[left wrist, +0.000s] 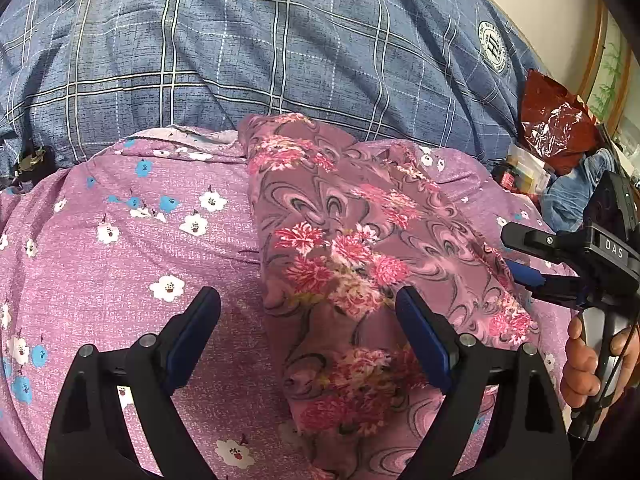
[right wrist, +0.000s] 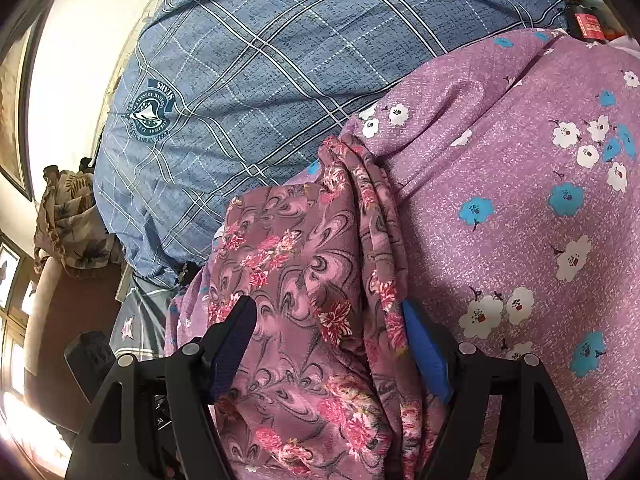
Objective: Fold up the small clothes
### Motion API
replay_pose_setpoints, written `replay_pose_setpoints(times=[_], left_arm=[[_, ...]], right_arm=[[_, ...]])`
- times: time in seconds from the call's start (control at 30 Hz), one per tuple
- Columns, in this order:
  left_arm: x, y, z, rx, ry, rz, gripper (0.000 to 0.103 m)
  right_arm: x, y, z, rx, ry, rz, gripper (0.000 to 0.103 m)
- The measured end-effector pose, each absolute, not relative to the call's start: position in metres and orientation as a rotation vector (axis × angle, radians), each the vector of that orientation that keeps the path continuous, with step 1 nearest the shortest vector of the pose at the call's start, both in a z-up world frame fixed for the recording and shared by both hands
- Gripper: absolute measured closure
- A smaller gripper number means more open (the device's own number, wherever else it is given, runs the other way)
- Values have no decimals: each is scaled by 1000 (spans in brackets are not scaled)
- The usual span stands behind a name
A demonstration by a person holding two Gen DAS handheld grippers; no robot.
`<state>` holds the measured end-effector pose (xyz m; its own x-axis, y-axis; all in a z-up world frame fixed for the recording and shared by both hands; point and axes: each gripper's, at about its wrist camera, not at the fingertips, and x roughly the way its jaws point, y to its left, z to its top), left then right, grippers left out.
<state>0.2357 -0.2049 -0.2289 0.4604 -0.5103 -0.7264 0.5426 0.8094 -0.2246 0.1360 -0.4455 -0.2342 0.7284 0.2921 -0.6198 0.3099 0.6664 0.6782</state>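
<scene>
A small mauve garment with pink flowers and grey swirls [left wrist: 344,264] lies partly folded on the purple flowered bedsheet [left wrist: 120,264]. My left gripper [left wrist: 308,300] is open just above the garment's near left edge, holding nothing. My right gripper [left wrist: 516,256] shows at the right of the left wrist view, open, with its lower blue pad at the garment's right edge. In the right wrist view the garment [right wrist: 304,264] lies bunched between the open fingers of my right gripper [right wrist: 328,312], its folded ridge running away from me. The jaws are not closed on it.
A blue plaid quilt [left wrist: 280,48] is piled behind the garment and also shows in the right wrist view [right wrist: 256,64]. A red plastic bag [left wrist: 556,120] and clutter sit at the bed's far right. A bottle with a red label [right wrist: 586,16] stands at the sheet's edge.
</scene>
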Motion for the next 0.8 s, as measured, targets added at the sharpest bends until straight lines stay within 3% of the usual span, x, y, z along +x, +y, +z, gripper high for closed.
replay_pose_setpoints(times=[0.8], left_arm=[[244, -221, -240, 79, 925, -653, 13]], right_arm=[[157, -453, -251, 918, 819, 31, 26]])
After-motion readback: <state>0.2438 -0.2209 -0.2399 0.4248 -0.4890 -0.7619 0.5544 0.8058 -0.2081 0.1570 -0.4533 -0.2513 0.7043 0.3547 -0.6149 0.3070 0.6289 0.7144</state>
